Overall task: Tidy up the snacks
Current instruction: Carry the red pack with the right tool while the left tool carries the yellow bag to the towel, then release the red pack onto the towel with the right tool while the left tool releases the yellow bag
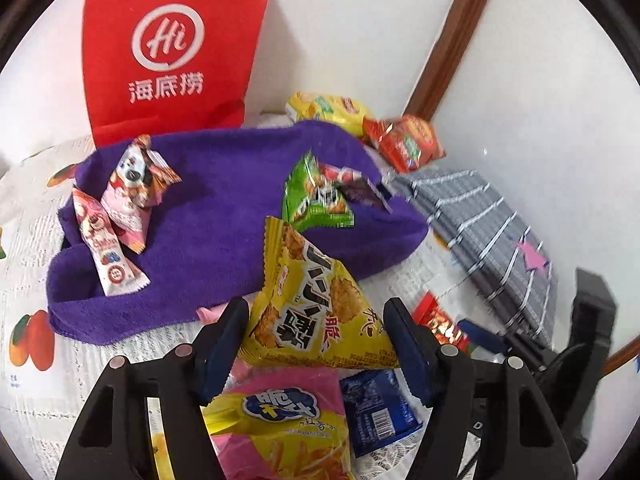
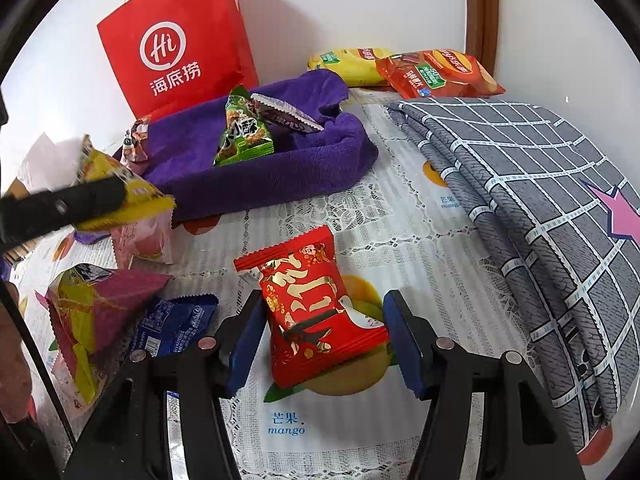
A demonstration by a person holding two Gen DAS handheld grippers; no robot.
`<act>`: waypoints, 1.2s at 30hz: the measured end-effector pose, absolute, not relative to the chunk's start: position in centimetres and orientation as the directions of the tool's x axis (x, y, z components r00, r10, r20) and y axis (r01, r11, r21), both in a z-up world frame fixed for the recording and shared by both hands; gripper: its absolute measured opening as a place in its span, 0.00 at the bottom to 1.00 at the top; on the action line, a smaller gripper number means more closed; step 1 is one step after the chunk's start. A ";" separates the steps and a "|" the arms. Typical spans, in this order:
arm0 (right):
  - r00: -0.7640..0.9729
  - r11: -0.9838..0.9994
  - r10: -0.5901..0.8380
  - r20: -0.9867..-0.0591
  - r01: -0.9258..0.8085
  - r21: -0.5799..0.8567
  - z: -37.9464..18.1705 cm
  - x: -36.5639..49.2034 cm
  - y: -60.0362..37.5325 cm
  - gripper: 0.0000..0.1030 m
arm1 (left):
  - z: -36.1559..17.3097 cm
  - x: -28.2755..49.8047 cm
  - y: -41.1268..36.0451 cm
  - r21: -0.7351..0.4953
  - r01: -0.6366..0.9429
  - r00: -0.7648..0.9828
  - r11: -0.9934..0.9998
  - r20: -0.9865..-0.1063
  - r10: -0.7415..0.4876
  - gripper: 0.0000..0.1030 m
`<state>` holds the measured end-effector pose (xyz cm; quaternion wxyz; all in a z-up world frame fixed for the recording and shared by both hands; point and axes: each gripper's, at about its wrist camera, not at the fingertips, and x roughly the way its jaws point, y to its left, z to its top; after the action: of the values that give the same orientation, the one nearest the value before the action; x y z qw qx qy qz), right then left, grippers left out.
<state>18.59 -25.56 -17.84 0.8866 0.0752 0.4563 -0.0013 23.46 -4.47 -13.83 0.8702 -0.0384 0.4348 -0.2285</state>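
Puffy yellow snack packet (image 1: pixel 316 304), black lettering

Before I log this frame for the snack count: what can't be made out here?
- Left wrist view: the red packet is half hidden behind the left gripper's finger.
- Left wrist view: the green snack is blurred; its print is unreadable.
- Right wrist view: the pink-and-yellow bag covers part of the blue packet.
- Both views: the inside of the red paper bag is not shown.
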 end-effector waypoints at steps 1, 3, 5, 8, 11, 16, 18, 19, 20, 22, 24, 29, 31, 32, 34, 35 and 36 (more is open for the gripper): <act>0.585 0.988 0.065 -0.809 0.073 0.133 -17.8 18.6 -25.6 0.57 | -13.6 23.4 -4.2 -0.270 0.356 0.530 0.895 -0.730 -0.431 0.66; 0.586 0.988 0.062 -0.808 0.077 0.132 -17.8 18.5 -25.6 0.53 | -13.0 23.3 -3.3 -0.279 0.328 0.561 0.903 -0.712 -0.423 0.66; 0.591 0.986 0.079 -0.803 0.070 0.149 -17.7 18.5 -25.7 0.52 | -12.7 23.4 -2.8 -0.281 0.312 0.578 0.908 -0.702 -0.416 0.66; 0.599 0.984 0.095 -0.795 0.066 0.167 -17.6 18.4 -25.9 0.52 | -12.2 23.5 -2.0 -0.291 0.286 0.602 0.913 -0.686 -0.407 0.66; 0.607 0.982 0.117 -0.786 0.049 0.184 -17.5 18.3 -25.8 0.52 | -12.1 23.7 -1.3 -0.303 0.260 0.615 0.917 -0.680 -0.399 0.66; 0.601 0.988 0.105 -0.793 0.029 0.152 -16.7 18.1 -25.4 0.52 | -12.0 24.0 -0.2 -0.295 0.211 0.644 0.932 -0.675 -0.359 0.66; 0.615 0.986 0.115 -0.780 0.022 0.163 -15.7 18.2 -25.3 0.52 | -11.9 24.2 0.3 -0.301 0.193 0.651 0.934 -0.672 -0.351 0.66; 0.627 0.986 0.123 -0.769 0.012 0.167 -14.7 18.5 -25.1 0.52 | -11.9 24.3 0.6 -0.303 0.179 0.655 0.936 -0.673 -0.344 0.66; 0.641 0.986 0.127 -0.757 0.004 0.168 -13.9 18.7 -24.9 0.52 | -11.9 24.3 0.8 -0.303 0.169 0.658 0.938 -0.674 -0.336 0.66; 0.677 0.986 0.136 -0.723 -0.023 0.163 -11.9 19.6 -24.1 0.52 | -11.9 24.5 1.4 -0.298 0.139 0.668 0.944 -0.676 -0.312 0.66; 0.700 0.986 0.145 -0.699 -0.044 0.160 -10.3 20.7 -23.5 0.52 | -11.9 24.7 2.0 -0.299 0.119 0.675 0.947 -0.675 -0.298 0.66; 0.738 0.980 0.194 -0.647 -0.113 0.165 -8.1 24.6 -21.5 0.52 | -11.5 25.0 4.0 -0.320 0.061 0.702 0.945 -0.659 -0.268 0.66; 0.728 0.975 0.217 -0.650 -0.128 0.181 -8.2 26.2 -20.9 0.52 | -11.4 25.1 5.0 -0.322 0.026 0.716 0.946 -0.655 -0.242 0.66; 0.724 0.972 0.230 -0.650 -0.136 0.192 -8.4 27.1 -20.6 0.52 | -11.4 25.2 5.6 -0.323 0.005 0.722 0.947 -0.654 -0.227 0.66; 0.719 0.969 0.243 -0.651 -0.146 0.201 -8.8 28.6 -20.1 0.52 | -11.3 25.3 6.5 -0.319 -0.032 0.730 0.947 -0.654 -0.196 0.66; 0.713 0.967 0.252 -0.654 -0.155 0.203 -9.1 29.4 -19.7 0.52 | -11.3 25.4 6.8 -0.318 -0.046 0.733 0.947 -0.654 -0.185 0.66; 0.709 0.966 0.257 -0.657 -0.161 0.204 -9.4 30.1 -19.4 0.52 | -11.4 25.5 7.2 -0.317 -0.058 0.736 0.947 -0.654 -0.174 0.66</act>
<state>30.12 -19.38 -9.43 0.9220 0.0659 0.3644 0.1131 25.46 7.15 -11.37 0.9177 -0.1604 0.3621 -0.0315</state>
